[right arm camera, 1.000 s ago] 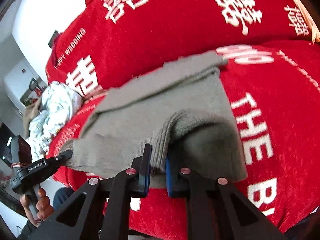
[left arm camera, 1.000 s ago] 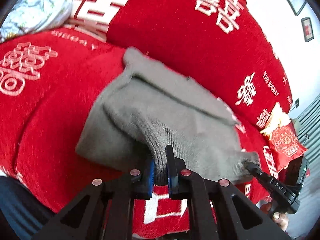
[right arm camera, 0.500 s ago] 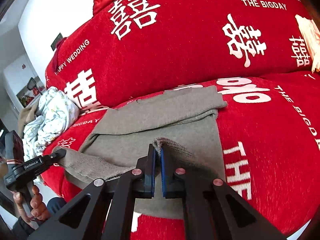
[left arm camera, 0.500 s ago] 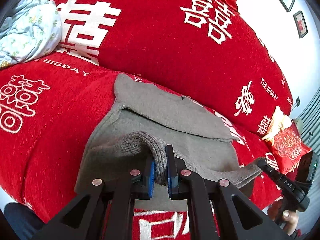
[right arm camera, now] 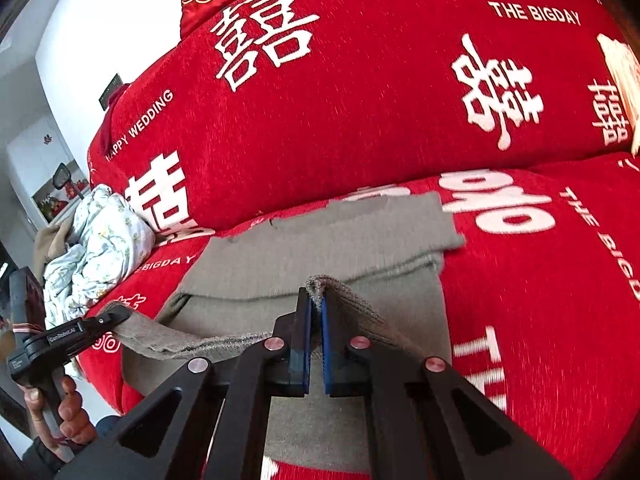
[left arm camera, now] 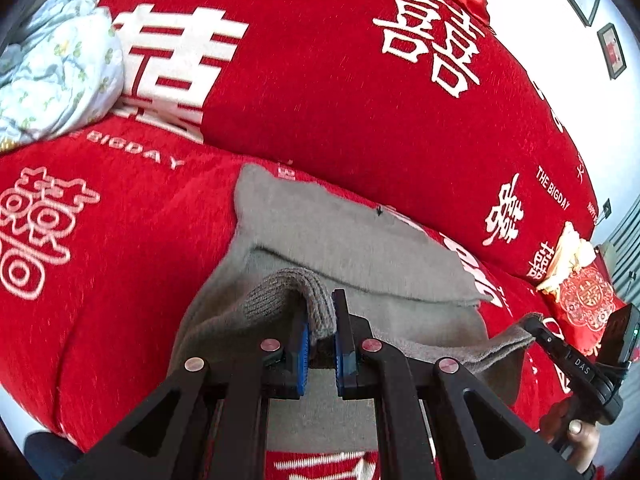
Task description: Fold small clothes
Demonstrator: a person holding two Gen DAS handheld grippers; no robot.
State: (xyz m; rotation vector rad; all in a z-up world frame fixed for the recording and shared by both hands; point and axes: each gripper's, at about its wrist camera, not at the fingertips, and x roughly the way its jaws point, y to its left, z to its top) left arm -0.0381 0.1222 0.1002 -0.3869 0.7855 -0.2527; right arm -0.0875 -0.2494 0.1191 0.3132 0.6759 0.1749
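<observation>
A grey knit garment (left arm camera: 352, 240) lies on a red sofa seat, its far part folded flat. My left gripper (left arm camera: 320, 312) is shut on the garment's ribbed near edge at the left and holds it lifted. My right gripper (right arm camera: 314, 300) is shut on the same near edge of the grey garment (right arm camera: 320, 240) at the right. The edge hangs taut between the two grippers. The right gripper also shows in the left wrist view (left arm camera: 536, 326), and the left gripper in the right wrist view (right arm camera: 116, 314).
The red sofa (left arm camera: 360, 100) with white lettering has a tall backrest just behind the garment. A pale floral bundle of cloth (left arm camera: 52, 80) lies at the left end of the seat. A red embroidered cushion (left arm camera: 584, 300) sits at the right end.
Both grippers have pulled the garment's near edge back toward me and lifted it. The folded-over hem has come off the far part, and the garment lies longer on the seat.
</observation>
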